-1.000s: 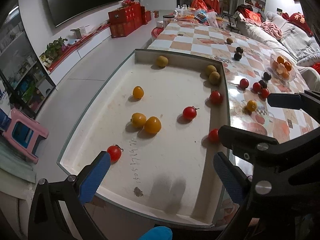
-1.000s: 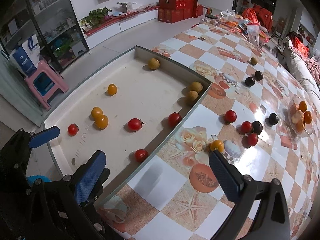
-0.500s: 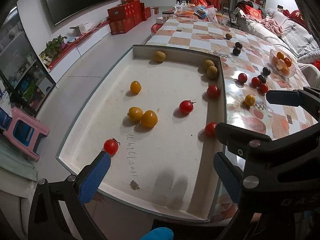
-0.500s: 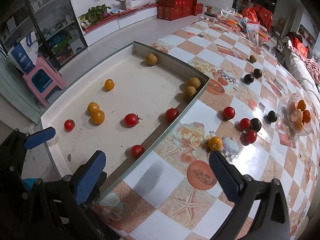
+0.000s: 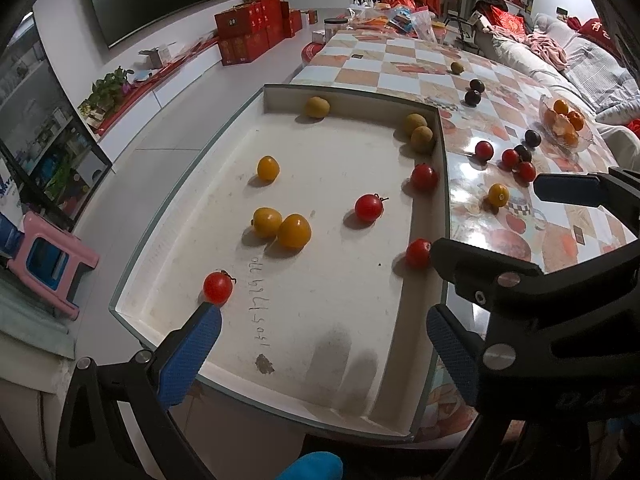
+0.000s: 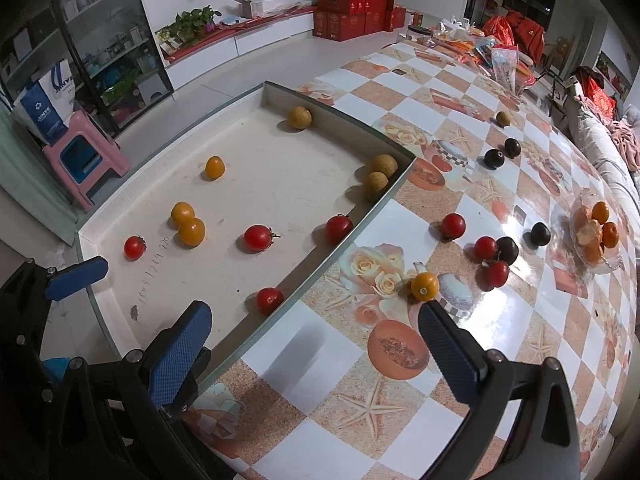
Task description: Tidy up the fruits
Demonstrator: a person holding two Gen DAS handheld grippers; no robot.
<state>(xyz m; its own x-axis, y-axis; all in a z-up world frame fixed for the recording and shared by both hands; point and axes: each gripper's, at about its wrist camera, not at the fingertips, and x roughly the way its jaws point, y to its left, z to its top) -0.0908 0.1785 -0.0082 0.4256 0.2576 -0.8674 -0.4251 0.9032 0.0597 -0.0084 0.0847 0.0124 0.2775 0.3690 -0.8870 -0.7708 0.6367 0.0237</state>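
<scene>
A shallow white tray holds red tomatoes, yellow tomatoes and brownish round fruits. On the checkered tablecloth lie a yellow tomato, red tomatoes and dark plums. My left gripper is open and empty over the tray's near end. My right gripper is open and empty above the tablecloth, just short of the yellow tomato.
A glass bowl of oranges stands at the table's right. Bags and jars clutter the far end. A pink stool and red boxes stand on the floor to the left. A sofa lies beyond the table.
Both grippers have moved slightly forward and down toward the table; the fruits appear a little nearer. Nothing was grasped and no fruit moved.
</scene>
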